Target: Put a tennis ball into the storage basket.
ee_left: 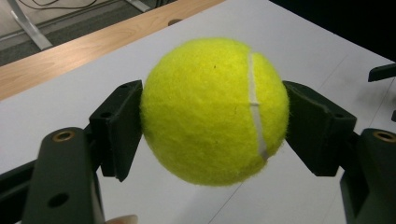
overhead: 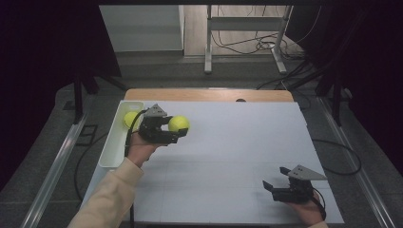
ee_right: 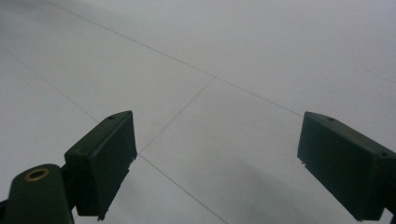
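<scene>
While the left gripper (overhead: 177, 129) reaches over the white sheet (overhead: 228, 156) near the table's far left corner, it has a tennis ball (overhead: 179, 123) clamped between its two black jaws, which press on opposite sides of the ball and hold it clear of the surface. Seen from the left gripper view, that tennis ball (ee_left: 215, 111) is bright yellow-green and fuzzy, with a single white seam curving down its right half and a tiny dark speck near its top; the felt looks clean and the ball round, not squashed by the pads. Just beside the left hand (overhead: 140, 147), a long white tray (overhead: 114, 142) lies along the sheet's left edge, and a second yellow ball (overhead: 129, 118) sits in its far end. A cream sleeve (overhead: 107, 199) covers the left forearm. Well apart, near the front right of the sheet, the right gripper (overhead: 275, 178) is held low with its jaws spread wide and nothing between them; in the right gripper view the white sheet (ee_right: 224, 70) with its thin fold lines lies between the pads (ee_right: 105, 158).
</scene>
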Demonstrator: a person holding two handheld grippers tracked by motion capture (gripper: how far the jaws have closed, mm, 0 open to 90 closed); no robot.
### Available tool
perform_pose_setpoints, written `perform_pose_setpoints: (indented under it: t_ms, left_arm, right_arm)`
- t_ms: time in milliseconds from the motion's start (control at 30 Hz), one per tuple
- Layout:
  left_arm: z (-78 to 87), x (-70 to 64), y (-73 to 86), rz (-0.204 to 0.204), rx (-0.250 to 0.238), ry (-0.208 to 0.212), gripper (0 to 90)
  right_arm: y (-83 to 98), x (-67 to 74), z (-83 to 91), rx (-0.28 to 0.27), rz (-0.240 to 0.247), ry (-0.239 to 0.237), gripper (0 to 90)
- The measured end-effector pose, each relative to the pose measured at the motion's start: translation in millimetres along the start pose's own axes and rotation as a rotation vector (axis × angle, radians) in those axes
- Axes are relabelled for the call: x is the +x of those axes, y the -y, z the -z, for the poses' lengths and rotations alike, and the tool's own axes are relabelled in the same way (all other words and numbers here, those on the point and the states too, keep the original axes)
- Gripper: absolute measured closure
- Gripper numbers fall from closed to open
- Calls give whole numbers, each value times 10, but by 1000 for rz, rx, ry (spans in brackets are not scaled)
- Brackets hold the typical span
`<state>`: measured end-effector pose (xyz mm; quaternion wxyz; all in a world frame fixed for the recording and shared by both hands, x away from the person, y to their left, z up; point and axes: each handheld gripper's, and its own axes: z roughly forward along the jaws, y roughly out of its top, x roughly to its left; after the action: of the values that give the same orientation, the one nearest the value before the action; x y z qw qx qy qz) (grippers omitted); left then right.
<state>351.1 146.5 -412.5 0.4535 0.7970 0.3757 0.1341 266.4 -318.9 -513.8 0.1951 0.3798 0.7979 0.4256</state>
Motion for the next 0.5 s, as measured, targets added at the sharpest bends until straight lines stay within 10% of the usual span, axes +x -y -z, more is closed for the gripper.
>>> perform_pose_setpoints:
  t_ms: [500]
  left_arm:
    - [154,62,40,20,-20,-21,260]
  right_arm:
    - [1,-1,-3,0,0,1,118]
